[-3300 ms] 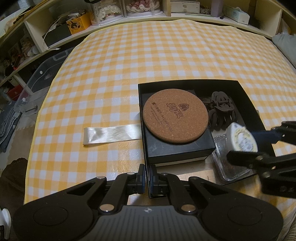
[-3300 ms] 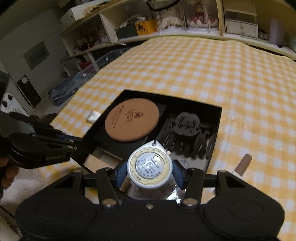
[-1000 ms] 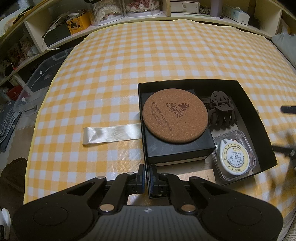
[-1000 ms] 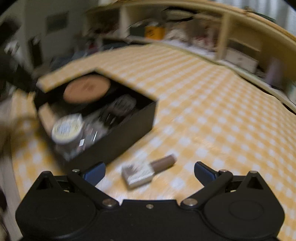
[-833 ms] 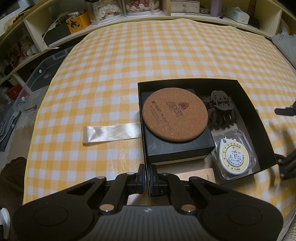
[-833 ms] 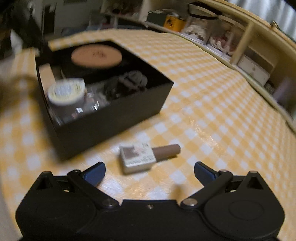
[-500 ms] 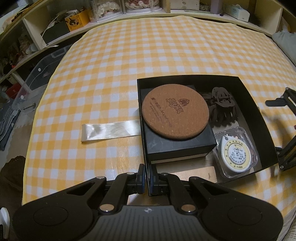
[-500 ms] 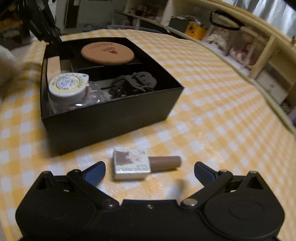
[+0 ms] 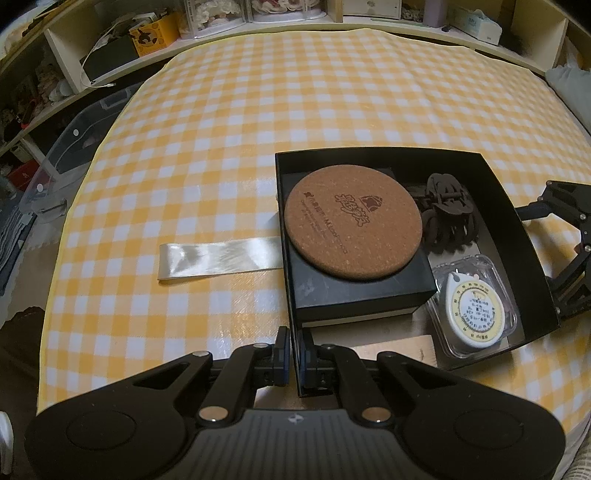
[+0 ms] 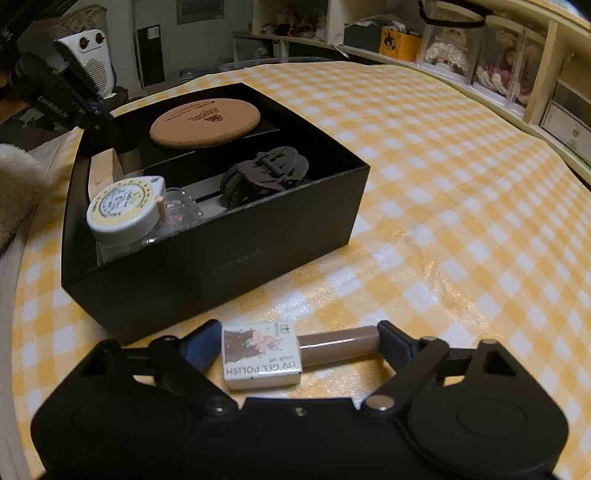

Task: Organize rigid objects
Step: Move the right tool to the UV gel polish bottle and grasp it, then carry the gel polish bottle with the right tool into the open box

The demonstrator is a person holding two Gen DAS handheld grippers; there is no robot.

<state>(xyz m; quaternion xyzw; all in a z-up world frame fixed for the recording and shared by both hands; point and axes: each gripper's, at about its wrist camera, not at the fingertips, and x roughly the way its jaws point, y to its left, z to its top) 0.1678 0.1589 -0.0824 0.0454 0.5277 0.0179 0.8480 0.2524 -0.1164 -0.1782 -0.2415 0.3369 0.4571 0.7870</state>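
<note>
A black box [image 9: 517, 221] [image 10: 221, 266] sits on the yellow checked table. It holds a cork coaster [image 9: 352, 223] [image 10: 205, 123] on a smaller black box, a dark hair claw [image 9: 447, 218] [image 10: 264, 177], a white tape measure [image 9: 474, 310] [image 10: 123, 205] in a clear case and a wooden piece [image 9: 397, 349]. My left gripper [image 9: 293, 349] is shut on the box's near wall. My right gripper [image 10: 295, 345] lies around a UV gel polish bottle [image 10: 280, 354] on the table beside the box, its fingers at both ends of it.
A white satin ribbon [image 9: 218, 258] lies flat on the table left of the box. Shelves with boxes and doll cases [image 9: 155, 29] run along the table's far edge. A clear storage bin [image 9: 74, 144] stands off the left side.
My right gripper left the tape measure in the box, swung out beside the box, came down over the gel polish bottle and narrowed around it. The left gripper kept its hold.
</note>
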